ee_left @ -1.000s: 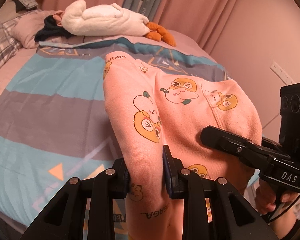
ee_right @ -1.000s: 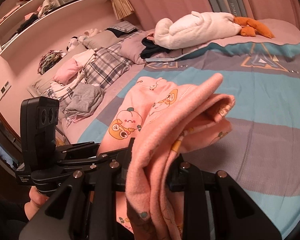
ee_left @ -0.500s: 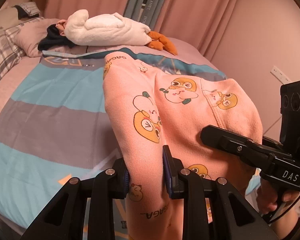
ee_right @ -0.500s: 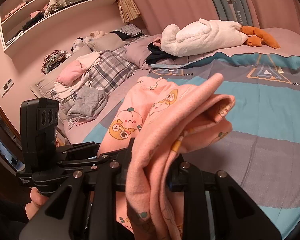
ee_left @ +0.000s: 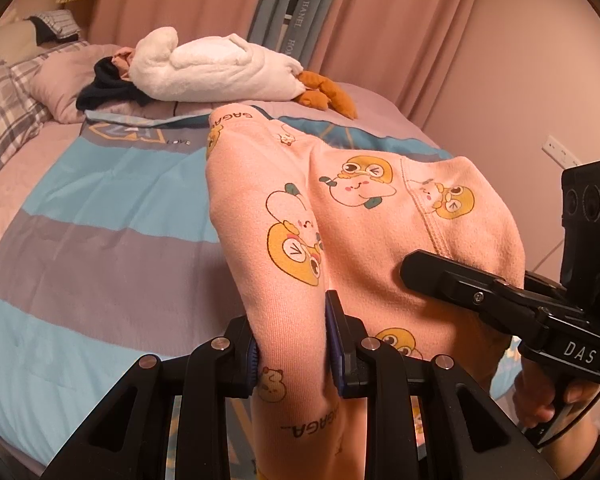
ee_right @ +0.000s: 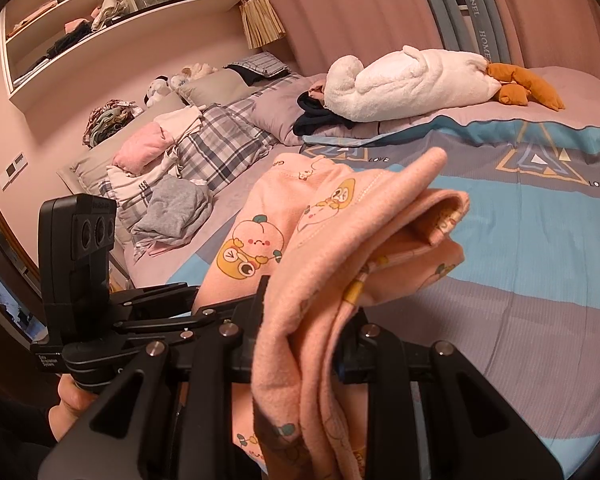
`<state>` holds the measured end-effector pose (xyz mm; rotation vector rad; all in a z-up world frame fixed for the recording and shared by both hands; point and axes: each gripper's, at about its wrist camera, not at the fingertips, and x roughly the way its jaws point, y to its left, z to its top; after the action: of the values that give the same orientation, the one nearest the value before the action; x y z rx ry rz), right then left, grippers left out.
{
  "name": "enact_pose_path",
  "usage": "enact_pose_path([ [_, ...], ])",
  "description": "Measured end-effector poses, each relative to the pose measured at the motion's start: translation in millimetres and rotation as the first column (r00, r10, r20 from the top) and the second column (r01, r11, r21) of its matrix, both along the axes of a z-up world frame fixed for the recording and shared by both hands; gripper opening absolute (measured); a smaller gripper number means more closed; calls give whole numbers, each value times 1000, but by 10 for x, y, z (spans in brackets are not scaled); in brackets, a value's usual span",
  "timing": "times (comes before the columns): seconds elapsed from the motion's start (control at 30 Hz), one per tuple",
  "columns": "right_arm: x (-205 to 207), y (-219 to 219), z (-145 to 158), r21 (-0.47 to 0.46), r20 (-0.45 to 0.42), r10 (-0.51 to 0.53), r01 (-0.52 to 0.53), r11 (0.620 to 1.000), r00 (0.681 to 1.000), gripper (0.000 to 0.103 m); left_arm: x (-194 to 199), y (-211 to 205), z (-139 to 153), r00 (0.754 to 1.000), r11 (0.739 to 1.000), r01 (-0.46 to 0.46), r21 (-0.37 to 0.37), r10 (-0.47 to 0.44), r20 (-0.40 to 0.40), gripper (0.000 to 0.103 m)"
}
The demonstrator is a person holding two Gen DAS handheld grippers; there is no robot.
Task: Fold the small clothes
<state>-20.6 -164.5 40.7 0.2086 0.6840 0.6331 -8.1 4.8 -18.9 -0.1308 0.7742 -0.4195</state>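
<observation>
A small pink garment with cartoon prints (ee_left: 364, 216) is held up between both grippers above the striped bed cover (ee_left: 100, 240). My left gripper (ee_left: 294, 344) is shut on one edge of the garment; the cloth hangs down between its fingers. My right gripper (ee_right: 300, 344) is shut on a bunched fold of the same garment (ee_right: 340, 248). Each gripper shows in the other's view: the right gripper at the right of the left wrist view (ee_left: 500, 300), the left gripper at the left of the right wrist view (ee_right: 140, 320).
A white plush toy (ee_right: 408, 80) with orange feet lies at the far side of the bed. A plaid pillow (ee_right: 220, 148) and a pile of loose clothes (ee_right: 168, 208) lie at the head end. Shelves (ee_right: 80, 20) hang on the wall. Curtains (ee_left: 380, 20) stand behind.
Both grippers have lifted a little with the garment; the bed and plush sit lower and farther in view. The grip on the cloth is unchanged.
</observation>
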Motion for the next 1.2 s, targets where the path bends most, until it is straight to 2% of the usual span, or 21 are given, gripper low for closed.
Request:
enact_pose_path([
  [0.97,330,154,-67,-15,-12,-5,5,1000,1000,26,322,49,-45,1000,1000,-13,13,13,-22,26],
  [1.2,526,181,-136,-13,-25,-15,15,1000,1000,26,433,30,-90,999,1000,-10,30,11,-33,26],
])
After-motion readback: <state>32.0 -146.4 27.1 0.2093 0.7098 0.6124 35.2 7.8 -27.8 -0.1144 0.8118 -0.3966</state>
